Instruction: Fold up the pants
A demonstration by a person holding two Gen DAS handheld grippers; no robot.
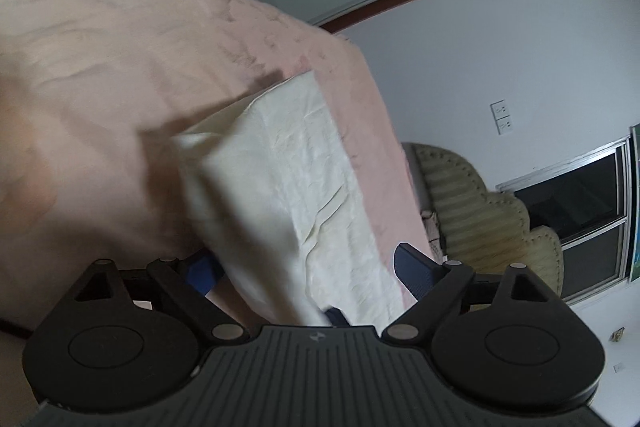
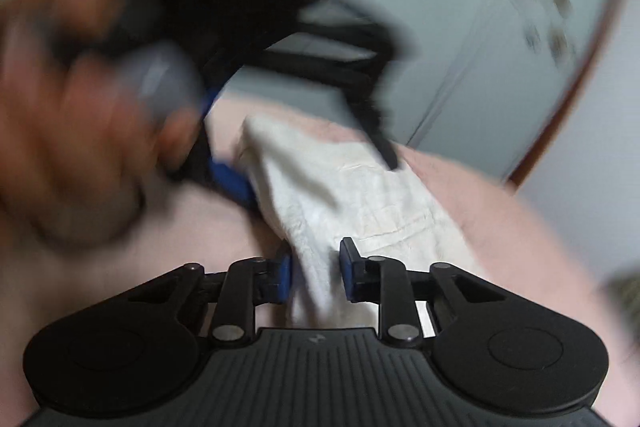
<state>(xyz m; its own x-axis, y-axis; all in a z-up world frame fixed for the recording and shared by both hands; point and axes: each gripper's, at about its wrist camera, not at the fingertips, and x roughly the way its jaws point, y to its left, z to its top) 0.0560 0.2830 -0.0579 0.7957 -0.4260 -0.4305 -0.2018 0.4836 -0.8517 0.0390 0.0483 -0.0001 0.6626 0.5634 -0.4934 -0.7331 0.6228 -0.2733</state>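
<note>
The cream pants (image 1: 288,179) lie folded into a long strip on the pink bed cover (image 1: 100,87), one near layer lifted and blurred. My left gripper (image 1: 304,263) is open wide, its blue fingertips on either side of the strip's near end without pressing it. In the right wrist view the pants (image 2: 360,195) run away from me, and my right gripper (image 2: 316,267) is shut on a bunched fold of them. The left gripper (image 2: 312,167) shows there too, blurred, straddling the cloth farther along, with a person's hand (image 2: 60,127) holding it.
A beige padded chair (image 1: 480,211) stands beyond the bed's right edge, below a window (image 1: 580,203) and a wall socket (image 1: 502,117). A pale sliding cupboard door (image 2: 460,27) with flower prints lies behind the bed.
</note>
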